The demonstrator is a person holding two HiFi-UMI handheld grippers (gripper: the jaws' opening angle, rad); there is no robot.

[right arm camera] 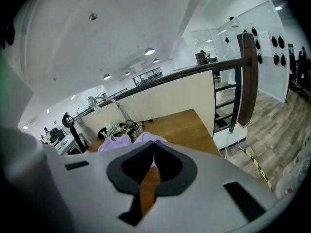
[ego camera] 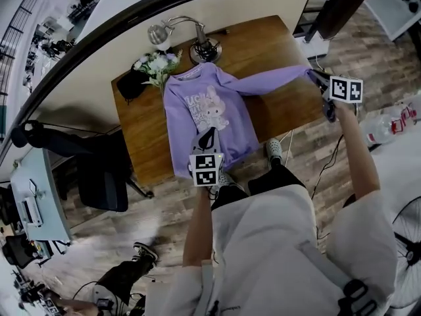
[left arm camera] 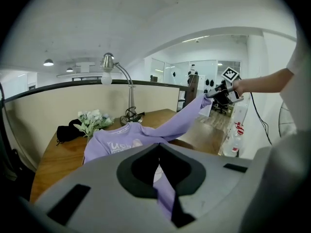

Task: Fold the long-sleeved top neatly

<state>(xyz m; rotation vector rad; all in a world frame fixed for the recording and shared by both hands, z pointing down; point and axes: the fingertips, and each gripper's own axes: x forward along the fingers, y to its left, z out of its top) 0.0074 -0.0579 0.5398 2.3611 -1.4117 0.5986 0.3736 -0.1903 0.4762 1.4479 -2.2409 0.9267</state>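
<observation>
Wooden table (ego camera: pixel 276 45), top (ego camera: pixel 204 104) likely soft, limp: left gripper (ego camera: pixel 207 134) clenched on hem (ego camera: pixel 230 160), right gripper (ego camera: pixel 320 78) on cuff (ego camera: pixel 306 72), sensible holds.

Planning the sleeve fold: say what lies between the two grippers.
The long-sleeved top itself: hem in the left gripper, sleeve stretched to the right gripper, above bare table. The head view shows it.
</observation>
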